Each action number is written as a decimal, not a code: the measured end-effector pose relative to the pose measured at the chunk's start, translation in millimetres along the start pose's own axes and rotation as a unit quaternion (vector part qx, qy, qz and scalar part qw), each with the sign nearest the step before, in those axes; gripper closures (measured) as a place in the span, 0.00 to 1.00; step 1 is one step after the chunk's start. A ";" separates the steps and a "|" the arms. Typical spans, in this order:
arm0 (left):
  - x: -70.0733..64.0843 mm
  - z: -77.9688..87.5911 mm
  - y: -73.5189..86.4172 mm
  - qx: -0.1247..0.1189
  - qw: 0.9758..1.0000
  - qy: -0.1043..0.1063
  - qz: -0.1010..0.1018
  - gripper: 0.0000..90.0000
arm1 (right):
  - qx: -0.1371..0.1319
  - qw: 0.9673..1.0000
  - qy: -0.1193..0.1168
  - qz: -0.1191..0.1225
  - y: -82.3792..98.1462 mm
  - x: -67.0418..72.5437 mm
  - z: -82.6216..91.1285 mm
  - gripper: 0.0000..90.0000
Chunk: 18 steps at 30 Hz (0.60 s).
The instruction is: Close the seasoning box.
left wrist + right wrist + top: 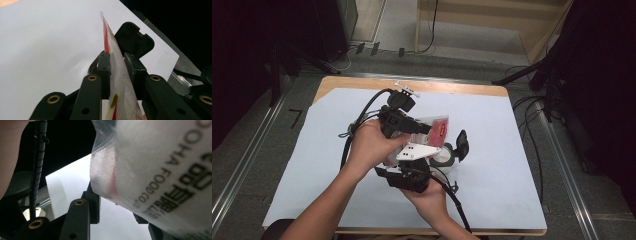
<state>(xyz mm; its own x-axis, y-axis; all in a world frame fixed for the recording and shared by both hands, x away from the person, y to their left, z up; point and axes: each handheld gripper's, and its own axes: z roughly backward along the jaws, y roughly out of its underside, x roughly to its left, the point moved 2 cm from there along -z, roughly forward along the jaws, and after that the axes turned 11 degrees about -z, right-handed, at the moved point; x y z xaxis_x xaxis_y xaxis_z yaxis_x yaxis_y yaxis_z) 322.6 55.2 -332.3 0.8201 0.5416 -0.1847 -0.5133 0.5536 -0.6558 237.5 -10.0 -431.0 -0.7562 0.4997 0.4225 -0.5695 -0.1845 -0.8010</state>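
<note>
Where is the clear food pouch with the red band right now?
In the high view the food pouch is held above the middle of the white table cover, clamped between the left hand-held gripper and the right hand-held gripper.

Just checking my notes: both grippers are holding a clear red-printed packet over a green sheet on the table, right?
Not quite: the sheet is white, as the high view shows. The left gripper and right gripper do hold the clear red-printed packet over it.

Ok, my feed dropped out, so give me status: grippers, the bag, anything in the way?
Left gripper shut on clear plastic food bag with red print. Right gripper at the same bag, grip unclear. White paper-covered table below, nothing blocking.
</note>
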 end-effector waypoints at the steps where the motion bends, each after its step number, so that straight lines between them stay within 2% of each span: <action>1: 0.1 0.0 0.0 0.000 1.000 0.000 0.000 0.85 | 0.000 1.000 0.000 0.000 0.1 0.1 -0.2 0.72; 9: -1.3 -0.1 -0.6 0.001 1.000 0.006 -0.001 0.85 | -0.012 1.000 0.005 0.000 2.2 1.7 0.2 0.72; 18: -5.4 -0.2 -1.6 -0.002 1.000 0.006 -0.009 0.85 | -0.027 1.000 0.009 -0.012 3.5 3.3 -0.1 0.72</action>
<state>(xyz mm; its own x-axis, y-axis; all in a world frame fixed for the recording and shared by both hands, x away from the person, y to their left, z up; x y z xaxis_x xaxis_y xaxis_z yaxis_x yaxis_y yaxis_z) 319.1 51.3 -330.4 0.8320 0.5241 -0.1822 -0.4980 0.5605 -0.6617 233.0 -8.9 -432.4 -0.7366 0.5190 0.4336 -0.5680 -0.1267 -0.8132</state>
